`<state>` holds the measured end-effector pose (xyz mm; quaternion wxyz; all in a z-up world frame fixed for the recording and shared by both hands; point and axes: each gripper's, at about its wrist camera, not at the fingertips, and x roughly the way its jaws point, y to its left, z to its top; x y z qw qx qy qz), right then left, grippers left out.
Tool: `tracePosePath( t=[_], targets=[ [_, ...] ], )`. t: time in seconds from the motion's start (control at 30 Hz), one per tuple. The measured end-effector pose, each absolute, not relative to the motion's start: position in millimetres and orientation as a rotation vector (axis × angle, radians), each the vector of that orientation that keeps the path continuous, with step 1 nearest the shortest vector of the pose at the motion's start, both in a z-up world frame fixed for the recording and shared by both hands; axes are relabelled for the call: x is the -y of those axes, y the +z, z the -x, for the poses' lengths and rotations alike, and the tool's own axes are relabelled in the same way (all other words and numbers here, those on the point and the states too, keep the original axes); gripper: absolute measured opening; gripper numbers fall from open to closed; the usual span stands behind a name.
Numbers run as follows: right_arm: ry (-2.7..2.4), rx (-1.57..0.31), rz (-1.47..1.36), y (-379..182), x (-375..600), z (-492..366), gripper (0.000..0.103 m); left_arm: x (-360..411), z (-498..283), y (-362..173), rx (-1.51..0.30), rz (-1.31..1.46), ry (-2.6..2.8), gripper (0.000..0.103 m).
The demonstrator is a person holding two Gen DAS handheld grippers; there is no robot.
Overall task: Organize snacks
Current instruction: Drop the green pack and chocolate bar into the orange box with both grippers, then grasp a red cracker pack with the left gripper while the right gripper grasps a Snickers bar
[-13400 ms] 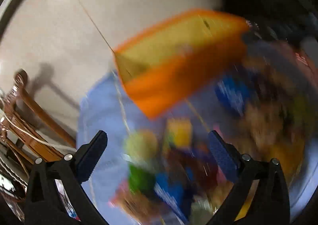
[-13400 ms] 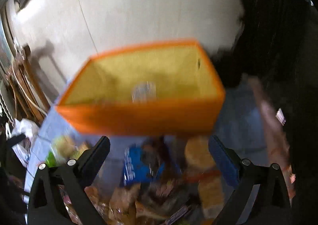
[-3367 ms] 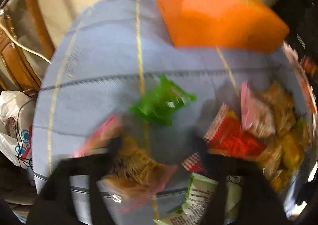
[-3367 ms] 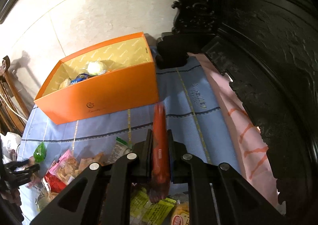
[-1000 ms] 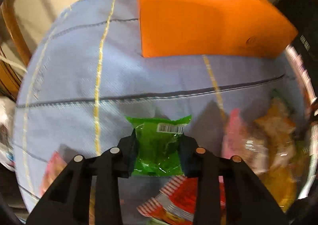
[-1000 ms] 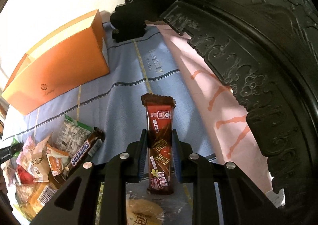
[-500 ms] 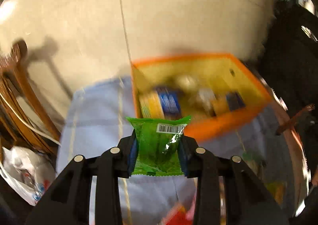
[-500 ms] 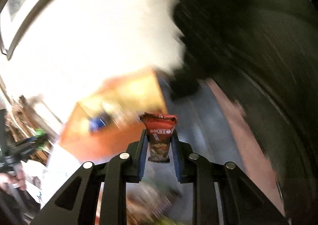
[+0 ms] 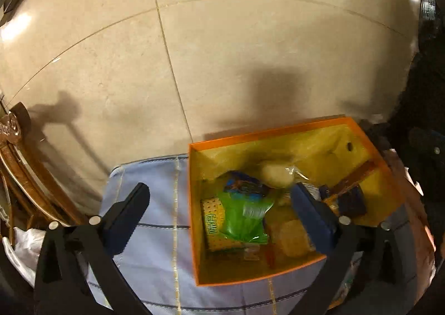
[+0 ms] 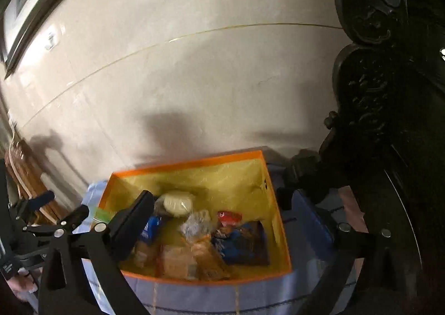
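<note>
An orange box (image 9: pixel 250 277) with a yellow inside stands on the blue cloth and holds several snacks. My left gripper (image 9: pixel 222 203) is open above its left part. The green snack packet (image 9: pixel 242 220) is blurred, free of the fingers, dropping onto the snacks in the box. My right gripper (image 10: pixel 222 212) is open above the same box (image 10: pixel 211 280). The red chocolate bar (image 10: pixel 229 216) lies inside, near a blue packet (image 10: pixel 244 242). The left gripper also shows in the right wrist view (image 10: pixel 64 209) at the box's left edge.
The blue cloth (image 9: pixel 155 245) covers the table left of and in front of the box. A beige tiled wall (image 9: pixel 222 64) rises behind. A wooden chair (image 9: pixel 25 176) stands at the left. Dark carved furniture (image 10: pixel 389 120) stands at the right.
Both grippers have opened over the box. The green packet has left the left gripper and the red bar has left the right gripper; both are now in the box.
</note>
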<state>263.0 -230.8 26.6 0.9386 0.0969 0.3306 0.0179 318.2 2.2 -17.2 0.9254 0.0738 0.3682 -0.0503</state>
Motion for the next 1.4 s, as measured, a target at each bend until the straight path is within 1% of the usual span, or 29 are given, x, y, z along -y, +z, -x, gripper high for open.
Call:
tracePosePath(
  t=[0.1,0.17,0.23,0.33,0.4,0.43,0.53,0.73,0.9,0.93,0.97,1.0,1.03,1.07,1.1,1.13,1.17,1.23,1.3,1.33,1.37,1.4],
  targets=[
    [0.01,-0.703,-0.184,12.5,236.8,-232.4,0.099,-3.5,-289.4,-41.6,-0.783,-0.238,-0.109,0.099],
    [-0.023,-0.78,-0.212,-8.7,243.8,-205.0,0.099,-7.2,-265.4,-62.1,-0.821,-0.266,-0.122,0.099],
    [-0.062,-0.891,-0.24,-38.8,245.5,-174.1,0.099,-11.8,-238.6,-86.8,-0.877,-0.282,-0.161,0.099],
    [-0.115,-1.03,-0.25,-85.9,238.8,-136.8,0.099,-14.0,-193.8,-138.6,-0.976,-0.329,-0.227,0.099],
    [-0.128,-1.093,-0.232,-110.7,230.1,-123.5,0.099,-12.3,-173.6,-172.1,-1.048,-0.361,-0.25,0.099],
    [-0.145,-1.122,-0.219,-123.9,225.3,-118.9,0.099,-11.0,-167.5,-180.0,-1.062,-0.366,-0.258,0.099],
    [-0.158,-1.15,-0.223,-145.8,217.8,-115.2,0.099,-12.7,-153.5,-194.2,-1.051,-0.352,-0.266,0.099],
    [-0.177,-1.129,-0.225,-155.5,221.6,-114.7,0.099,-13.5,-153.9,-213.4,-1.136,-0.224,-0.349,0.099],
    [-0.17,-1.127,-0.271,-165.7,229.9,-115.3,0.099,0.7,-147.7,-214.8,-1.109,-0.235,-0.378,0.099],
    [-0.169,-1.114,-0.287,-166.4,228.4,-117.1,0.097,-1.6,-149.6,-217.2,-1.142,-0.188,-0.368,0.098],
    [-0.15,-1.109,-0.313,-166.9,229.4,-115.4,0.075,-4.3,-146.2,-214.5,-1.176,-0.132,-0.39,0.081],
    [-0.108,-1.1,-0.354,-167.4,229.6,-112.7,0.057,-4.3,-142.6,-214.2,-1.198,-0.101,-0.416,0.078],
    [-0.089,-1.094,-0.386,-165.4,228.1,-109.5,0.027,-4.1,-139.1,-211.8,-1.204,-0.12,-0.426,0.077],
    [-0.105,-1.098,-0.365,-163.1,224.9,-107.7,0.02,-3.0,-135.6,-211.3,-1.21,-0.129,-0.445,0.072],
    [-0.103,-1.099,-0.323,-160.8,220.2,-106.4,0.016,-2.9,-131.4,-211.6,-1.226,-0.132,-0.458,0.072],
    [-0.093,-1.099,-0.306,-159.0,217.4,-104.4,0.016,-3.8,-129.7,-211.6,-1.236,-0.125,-0.455,0.072],
    [-0.086,-1.097,-0.309,-157.4,217.1,-101.9,0.016,-5.5,-128.0,-211.6,-1.244,-0.115,-0.449,0.067],
    [-0.08,-1.089,-0.334,-152.5,221.6,-94.6,0.016,-12.3,-125.4,-210.4,-1.268,-0.063,-0.445,0.066],
    [-0.075,-1.084,-0.371,-148.9,226.6,-85.7,0.016,-19.2,-121.8,-206.8,-1.263,-0.025,-0.44,0.057],
    [-0.073,-1.079,-0.382,-146.7,230.4,-82.0,0.016,-24.6,-120.8,-203.3,-1.259,0.006,-0.446,0.044],
    [-0.074,-1.068,-0.385,-143.1,232.9,-77.5,0.016,-29.2,-120.8,-201.3,-1.263,0.026,-0.444,0.038],
    [-0.071,-1.063,-0.382,-139.0,232.9,-75.1,0.016,-34.3,-120.0,-199.6,-1.264,0.054,-0.454,0.036]
  ],
)
